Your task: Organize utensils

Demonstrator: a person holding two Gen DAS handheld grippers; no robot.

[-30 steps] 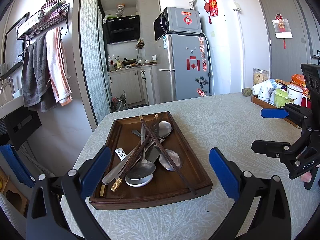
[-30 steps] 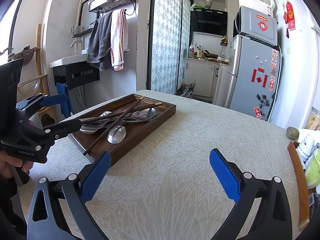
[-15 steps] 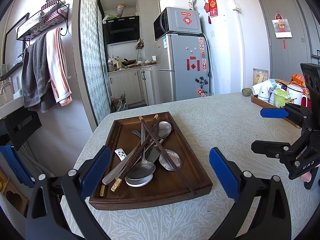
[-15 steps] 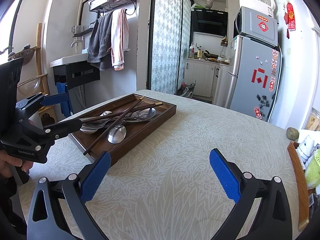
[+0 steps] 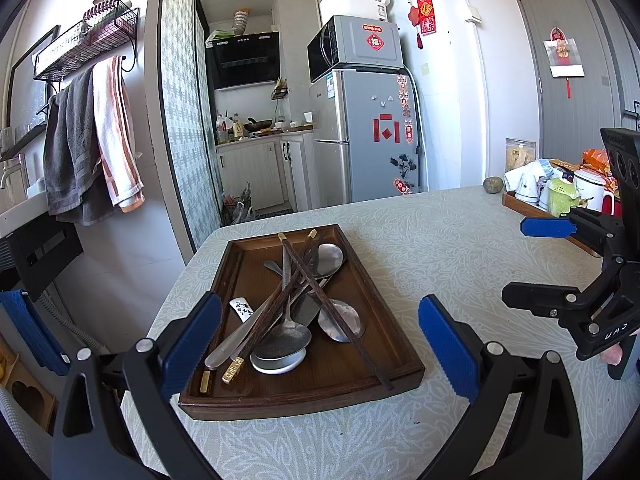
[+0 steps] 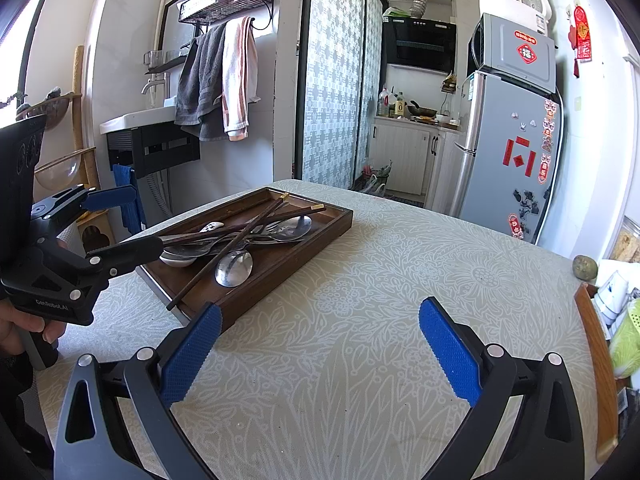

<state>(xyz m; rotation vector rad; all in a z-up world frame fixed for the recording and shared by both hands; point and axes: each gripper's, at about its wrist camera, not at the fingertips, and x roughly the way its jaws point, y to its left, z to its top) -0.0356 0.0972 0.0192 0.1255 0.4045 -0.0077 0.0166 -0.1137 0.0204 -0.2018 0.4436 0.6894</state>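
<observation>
- While both sets of fingers gape wide and empty, the left gripper faces the tray of utensils near the counter corner.
- The right gripper hovers over bare patterned cloth; fridge behind.

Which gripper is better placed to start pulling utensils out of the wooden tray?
Left. The left gripper faces the wooden tray head-on, jaws open around the utensil pile. The right gripper is also open but over bare tablecloth, tray off to its left.

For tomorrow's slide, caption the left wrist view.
Open left gripper faces a wooden tray of jumbled spoons and chopsticks.
</observation>
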